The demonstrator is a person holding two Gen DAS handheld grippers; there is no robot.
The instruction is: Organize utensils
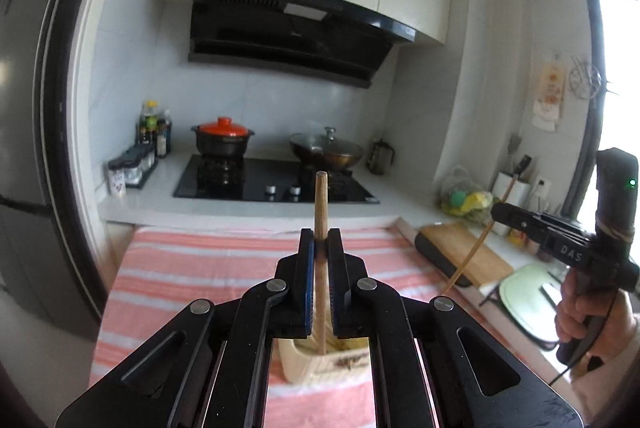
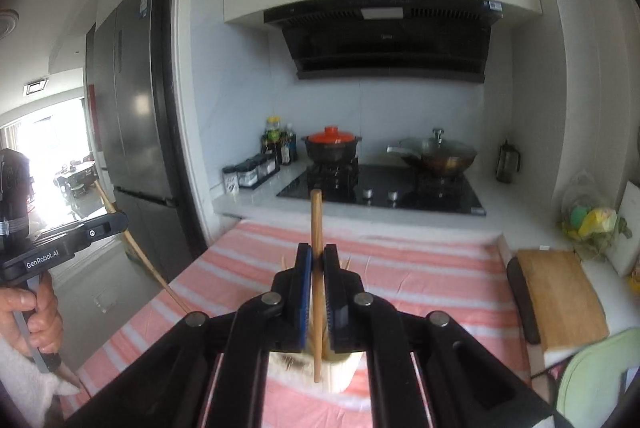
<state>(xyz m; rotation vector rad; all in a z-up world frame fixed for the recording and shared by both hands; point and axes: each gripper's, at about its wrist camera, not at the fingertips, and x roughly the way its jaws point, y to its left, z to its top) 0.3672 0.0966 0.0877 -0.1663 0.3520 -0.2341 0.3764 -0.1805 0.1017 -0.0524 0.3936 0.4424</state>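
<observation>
My left gripper (image 1: pixel 320 242) points forward and a little downward, its jaws pinched nearly together on a thin wooden stick (image 1: pixel 320 204) that stands upright between the blue pads (image 1: pixel 307 268). My right gripper (image 2: pixel 317 258) mirrors it, clamped on a second stick (image 2: pixel 316 228). My right hand (image 1: pixel 584 312) wraps its handle low; my left hand (image 2: pixel 34 316) grips likewise.
</observation>
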